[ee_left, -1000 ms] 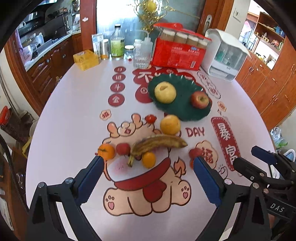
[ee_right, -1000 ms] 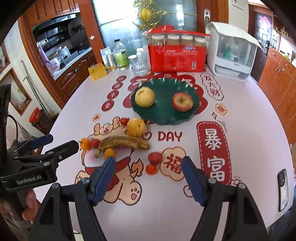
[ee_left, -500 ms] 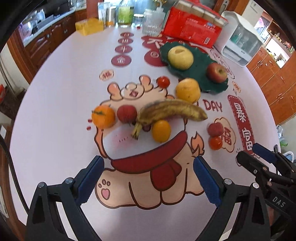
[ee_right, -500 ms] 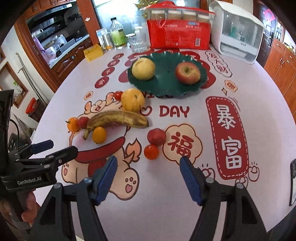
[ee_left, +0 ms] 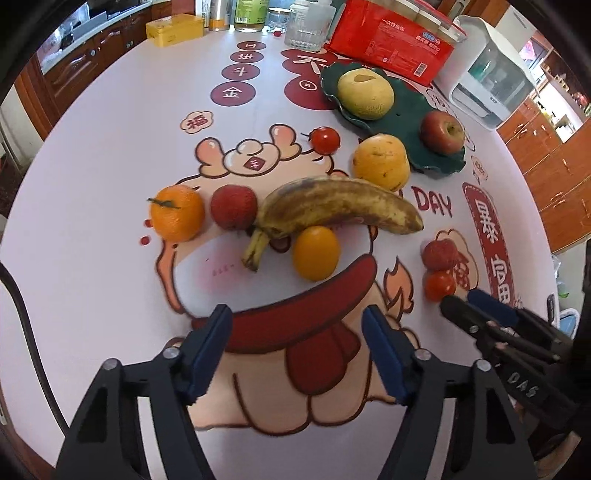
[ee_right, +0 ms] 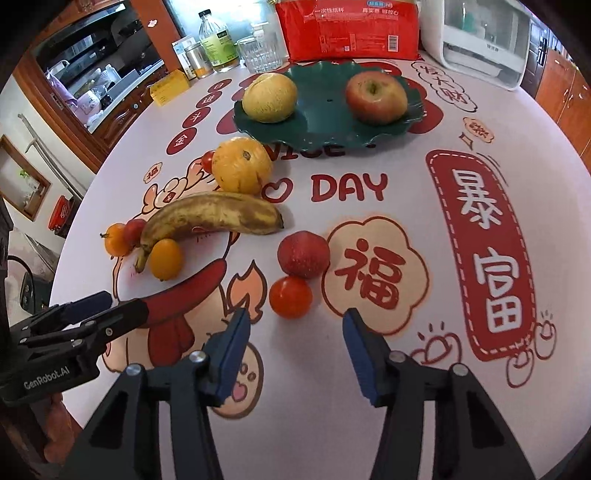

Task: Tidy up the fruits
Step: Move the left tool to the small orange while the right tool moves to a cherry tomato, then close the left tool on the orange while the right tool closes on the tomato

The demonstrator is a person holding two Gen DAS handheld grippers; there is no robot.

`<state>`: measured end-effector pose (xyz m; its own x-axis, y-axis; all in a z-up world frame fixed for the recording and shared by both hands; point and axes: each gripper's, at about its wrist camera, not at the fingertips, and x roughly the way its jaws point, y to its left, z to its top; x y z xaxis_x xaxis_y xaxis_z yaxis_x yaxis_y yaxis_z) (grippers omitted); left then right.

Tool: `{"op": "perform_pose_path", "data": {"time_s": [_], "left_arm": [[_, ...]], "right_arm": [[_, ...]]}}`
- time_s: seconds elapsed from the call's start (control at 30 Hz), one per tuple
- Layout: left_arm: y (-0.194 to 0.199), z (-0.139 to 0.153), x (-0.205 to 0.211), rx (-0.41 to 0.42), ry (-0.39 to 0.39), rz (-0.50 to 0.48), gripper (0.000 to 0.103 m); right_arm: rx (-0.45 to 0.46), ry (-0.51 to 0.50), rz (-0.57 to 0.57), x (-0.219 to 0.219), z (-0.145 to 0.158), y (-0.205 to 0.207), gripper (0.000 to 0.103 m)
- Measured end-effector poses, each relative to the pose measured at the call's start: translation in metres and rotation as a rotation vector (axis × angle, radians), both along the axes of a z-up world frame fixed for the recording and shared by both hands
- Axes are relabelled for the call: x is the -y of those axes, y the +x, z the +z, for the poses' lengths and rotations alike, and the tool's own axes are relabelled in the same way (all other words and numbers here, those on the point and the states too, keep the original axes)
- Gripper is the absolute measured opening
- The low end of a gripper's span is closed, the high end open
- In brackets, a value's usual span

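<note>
A spotted banana [ee_left: 334,206] lies mid-table with a small yellow-orange fruit [ee_left: 316,253] just below it, a tangerine [ee_left: 176,213] and a red lychee [ee_left: 233,206] to its left. My left gripper [ee_left: 297,349] hovers short of the yellow-orange fruit, jaws closing, nothing between them. My right gripper [ee_right: 293,350] hangs just before a cherry tomato [ee_right: 290,297] and a red fruit [ee_right: 303,254]; its jaws are closing and empty. A green plate [ee_right: 325,125] holds a pale pear [ee_right: 269,96] and an apple [ee_right: 376,96]. An orange [ee_right: 242,165] sits beside the plate.
At the table's far edge stand a red carton [ee_right: 351,27], a white appliance [ee_right: 480,40], a glass [ee_right: 260,53], bottles [ee_right: 218,40] and a yellow box [ee_right: 170,88]. Another cherry tomato [ee_left: 324,140] lies near the orange. Wooden cabinets surround the table.
Both grippers have sunk toward the table, so the fruit looms larger. Both pairs of jaws have narrowed. No fruit has moved.
</note>
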<state>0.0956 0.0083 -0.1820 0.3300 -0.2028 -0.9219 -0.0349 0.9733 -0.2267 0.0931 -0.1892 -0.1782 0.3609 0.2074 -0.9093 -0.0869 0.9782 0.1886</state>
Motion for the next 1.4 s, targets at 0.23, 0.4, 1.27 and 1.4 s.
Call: {"op": "perform_pose_path", "data": {"time_s": [0.23, 0.4, 1.27, 1.4], "left_arm": [[0.02, -0.008, 0.006, -0.016, -0.06, 0.025, 0.05], [0.031, -0.017, 0.01, -0.04, -0.08, 0.037, 0.038], [0.048, -0.021, 0.028, -0.019, 0.001, 0.027, 0.03], [0.042, -0.013, 0.031, 0.002, -0.001, 0.016, 0.03]], "right_arm": [[-0.021, -0.001, 0.024, -0.007, -0.015, 0.01, 0.034], [-0.009, -0.011, 0.031, -0.008, -0.017, 0.013, 0.028], [0.025, 0.004, 0.06, -0.005, -0.017, 0.01, 0.026], [0.027, 0.013, 0.057, -0.003, -0.014, 0.007, 0.026]]}}
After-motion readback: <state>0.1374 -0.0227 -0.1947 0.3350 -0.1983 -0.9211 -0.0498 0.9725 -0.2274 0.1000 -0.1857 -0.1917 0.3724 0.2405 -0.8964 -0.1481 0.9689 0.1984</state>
